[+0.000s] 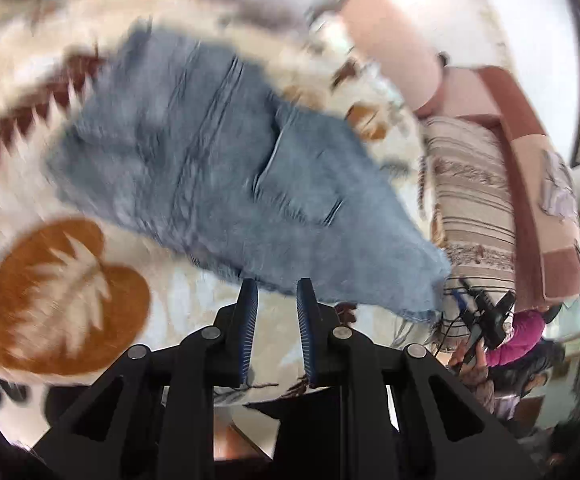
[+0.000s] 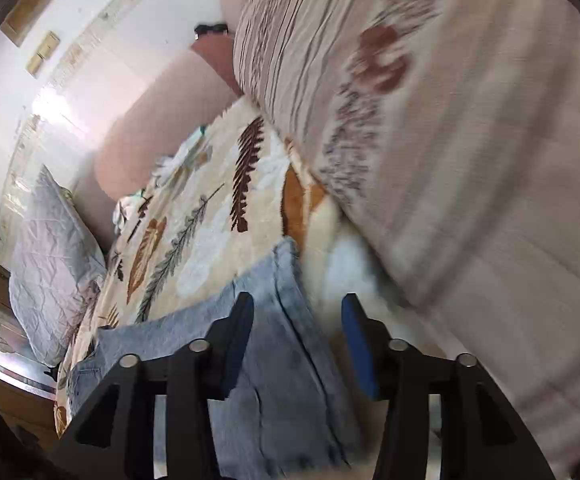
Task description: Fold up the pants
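Nearest the lens in the left wrist view, the left gripper [image 1: 277, 288] is seen with its blue-padded fingers set narrowly apart, nothing caught between them; whether the tips touch cloth cannot be told through the motion blur. The pants [image 1: 217, 168], grey-blue denim, lie directly ahead at twelve o'clock on the leaf-patterned blanket [image 1: 69, 280], their long axis running from ten o'clock down to four o'clock, with the frayed hem end [image 1: 422, 280] just beside the fingertips at two o'clock. A striped bedspread [image 1: 474, 200] is seen at three o'clock, and the far end of the garment is smeared. In the right wrist view, the right gripper [image 2: 297, 312] is held wide, and the pants [image 2: 273, 360] pass between and beneath its spread fingers without being pinched; the denim runs off toward eight o'clock, where a pocket is partly cut off behind the gripper body. A grey pillow [image 2: 49, 264] lies at nine o'clock. The right gripper is judged nearer to a usable edge, the fold line lying at its twelve o'clock, though contact is hidden.
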### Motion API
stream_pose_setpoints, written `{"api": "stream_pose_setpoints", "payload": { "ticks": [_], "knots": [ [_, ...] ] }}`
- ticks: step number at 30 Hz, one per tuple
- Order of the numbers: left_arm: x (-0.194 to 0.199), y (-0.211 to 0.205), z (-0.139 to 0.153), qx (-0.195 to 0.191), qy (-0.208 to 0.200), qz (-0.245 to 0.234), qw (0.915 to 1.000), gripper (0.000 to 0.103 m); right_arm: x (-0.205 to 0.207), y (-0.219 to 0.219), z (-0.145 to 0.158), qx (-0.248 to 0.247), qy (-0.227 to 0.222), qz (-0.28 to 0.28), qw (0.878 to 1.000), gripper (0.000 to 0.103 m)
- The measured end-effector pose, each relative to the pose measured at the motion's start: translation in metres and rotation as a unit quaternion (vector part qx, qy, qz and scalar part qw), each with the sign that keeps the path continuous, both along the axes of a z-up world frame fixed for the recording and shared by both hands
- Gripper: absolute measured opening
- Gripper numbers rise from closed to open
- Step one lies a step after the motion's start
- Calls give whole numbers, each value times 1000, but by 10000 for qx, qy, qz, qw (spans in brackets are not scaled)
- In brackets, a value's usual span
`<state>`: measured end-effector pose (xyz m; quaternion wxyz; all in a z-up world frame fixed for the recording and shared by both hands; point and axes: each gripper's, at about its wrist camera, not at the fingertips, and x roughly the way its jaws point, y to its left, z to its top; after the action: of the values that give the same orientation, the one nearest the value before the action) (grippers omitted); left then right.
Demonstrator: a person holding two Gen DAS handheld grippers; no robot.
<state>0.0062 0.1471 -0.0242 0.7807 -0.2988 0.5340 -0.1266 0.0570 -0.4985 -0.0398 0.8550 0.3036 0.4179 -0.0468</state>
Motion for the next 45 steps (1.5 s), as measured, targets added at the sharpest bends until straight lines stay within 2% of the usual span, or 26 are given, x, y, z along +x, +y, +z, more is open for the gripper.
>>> {"api": "stream_pose_setpoints", "payload": {
  "ticks": [1,3,6,7,8,10,12,13,15,16,17,20,22,23,25,27,29,31,36,39,41,42,43,44,45],
  "knots": [
    [1,8,8,121,-162,135,9997,28,-10,1,-3,24,56,10,10000,49],
    [14,20,8,332,-190,406,9984,44,-22,0,-9,-8,173,-15,9998,49],
    [47,32,-18,367,219,701,9966,45,-28,7,-24,-106,477,36,9988,46],
    [54,32,-27,396,381,752,9957,44,-26,13,-27,-159,630,147,9978,41],
    [58,31,-35,417,531,784,9946,41,-24,23,-26,-383,739,270,9962,15],
    [61,23,-37,461,547,759,9945,39,-35,32,-4,-730,365,267,9963,16],
    [59,18,-35,627,434,696,9947,39,-51,27,15,-674,-2,161,9976,16],
    [60,16,-36,697,434,667,9944,39,-53,23,14,-648,28,158,9978,16],
    [63,16,-46,722,586,646,9936,39,-51,20,-7,-779,527,199,9954,16],
    [63,19,-50,712,678,675,9929,39,-48,23,-28,-832,947,298,9916,16],
    [62,21,-51,683,713,698,9927,38,-48,26,-35,-841,1092,330,9899,17],
    [56,27,-40,622,612,622,9942,35,-58,26,-12,-883,816,53,9927,25],
    [51,38,-20,617,339,571,9959,36,-62,28,16,-1081,529,-83,9927,26],
    [52,43,-13,621,233,587,9961,37,-59,36,35,-1191,242,1,9926,26],
    [63,56,5,772,-18,681,9947,54,-43,54,55,-1212,-69,371,9919,28],
    [79,65,11,903,-59,764,9930,59,-6,101,69,-1104,-319,1125,9870,40],
    [100,75,6,895,129,836,9924,59,30,145,70,-930,-384,1749,9794,45],
    [114,88,-4,768,346,953,9919,59,76,203,59,-735,-254,2408,9674,45],
    [128,113,-22,565,601,1012,9914,59,170,331,21,-792,108,3228,9431,47],
    [132,116,-35,544,780,821,9921,65,200,370,-5,-987,484,3421,9332,53],
    [136,112,-46,423,903,574,9934,65,212,389,-24,-1241,745,3644,9199,53],
    [138,110,-49,349,919,477,9940,65,212,396,-30,-1412,745,3733,9139,49],
    [140,107,-50,293,904,410,9946,64,211,407,-31,-1740,693,3921,9007,37],
    [142,104,-48,287,821,396,9954,63,211,412,-31,-1896,685,4027,8929,2],
    [143,102,-45,403,658,425,9961,61,211,413,-28,-2020,589,4009,8917,1]
  ]
}}
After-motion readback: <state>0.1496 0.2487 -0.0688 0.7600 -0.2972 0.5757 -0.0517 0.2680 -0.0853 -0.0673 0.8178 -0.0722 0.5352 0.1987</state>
